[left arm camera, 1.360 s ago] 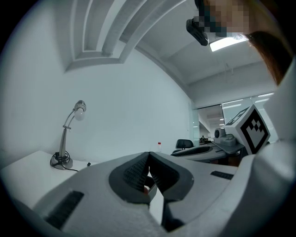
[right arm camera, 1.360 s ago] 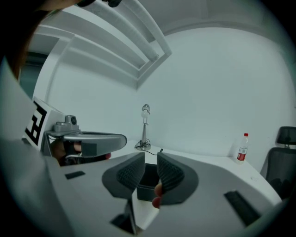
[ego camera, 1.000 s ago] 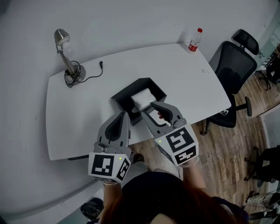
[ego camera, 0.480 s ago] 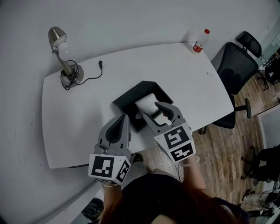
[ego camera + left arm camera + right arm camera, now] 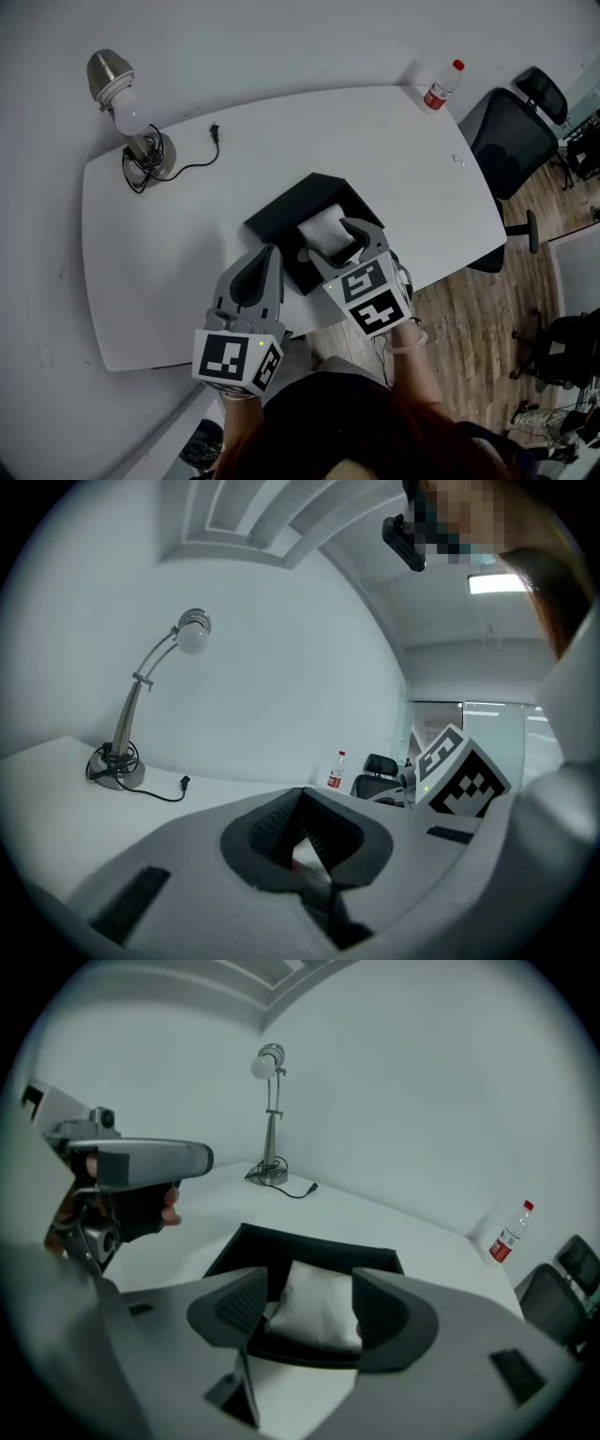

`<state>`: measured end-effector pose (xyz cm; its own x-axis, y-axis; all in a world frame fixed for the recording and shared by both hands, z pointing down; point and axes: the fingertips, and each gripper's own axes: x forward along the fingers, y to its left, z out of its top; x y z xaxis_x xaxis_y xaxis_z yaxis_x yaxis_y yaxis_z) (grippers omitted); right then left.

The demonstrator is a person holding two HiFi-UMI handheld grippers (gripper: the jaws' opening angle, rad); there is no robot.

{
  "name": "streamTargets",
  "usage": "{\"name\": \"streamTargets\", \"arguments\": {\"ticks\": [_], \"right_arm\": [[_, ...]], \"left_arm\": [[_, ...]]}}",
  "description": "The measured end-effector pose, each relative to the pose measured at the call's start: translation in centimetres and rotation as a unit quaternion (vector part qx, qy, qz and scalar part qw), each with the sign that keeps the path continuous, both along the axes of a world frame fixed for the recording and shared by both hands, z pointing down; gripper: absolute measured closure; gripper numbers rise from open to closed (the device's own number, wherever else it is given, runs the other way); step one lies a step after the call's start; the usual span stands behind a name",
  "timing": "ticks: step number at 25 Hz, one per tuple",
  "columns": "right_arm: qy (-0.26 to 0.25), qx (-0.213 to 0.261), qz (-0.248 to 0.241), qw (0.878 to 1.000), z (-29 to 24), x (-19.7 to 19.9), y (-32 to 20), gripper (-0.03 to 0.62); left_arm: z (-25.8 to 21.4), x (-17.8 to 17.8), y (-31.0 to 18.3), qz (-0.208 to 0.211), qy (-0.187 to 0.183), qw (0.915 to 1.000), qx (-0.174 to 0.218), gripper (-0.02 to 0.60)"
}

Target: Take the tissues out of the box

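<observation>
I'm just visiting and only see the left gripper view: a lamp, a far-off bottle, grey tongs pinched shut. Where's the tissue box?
Observer: The head view shows the black box on the white table, just ahead of those left tongs and slightly to their right.
Visitor: Any tissues inside?
Observer: Yes, a white tissue pack lies in it.
Visitor: And the other tongs?
Observer: The right tongs have just been opening. The right gripper view shows the pack between the wide-apart jaws, and the pads don't seem to touch it yet.
</observation>
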<state>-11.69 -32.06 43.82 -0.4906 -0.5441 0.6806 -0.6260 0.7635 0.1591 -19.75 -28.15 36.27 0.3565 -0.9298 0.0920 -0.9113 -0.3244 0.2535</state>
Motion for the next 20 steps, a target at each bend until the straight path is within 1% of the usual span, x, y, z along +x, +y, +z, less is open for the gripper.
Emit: {"name": "streamTargets", "arguments": {"ticks": [2,6,12,20], "right_arm": [[0.026,-0.008,0.0,1.0,0.7,0.1,-0.5,0.325],[0.058,-0.03,0.002,0.998,2.2,0.1,-1.2,0.315],[0.107,-0.07,0.005,0.992,4.2,0.5,-1.4,0.299],[0.156,-0.083,0.006,0.984,5.6,0.6,-1.5,0.299]], "left_arm": [[0.3,-0.3,-0.4,0.0,0.003,1.0,-0.004,0.56],[1.0,-0.9,-1.1,-0.003,0.008,0.9999,-0.012,0.56],[1.9,-1.8,-1.8,-0.005,0.021,0.9995,-0.024,0.56],[2.9,-2.2,-1.8,-0.007,0.033,0.9988,-0.035,0.56]]}}
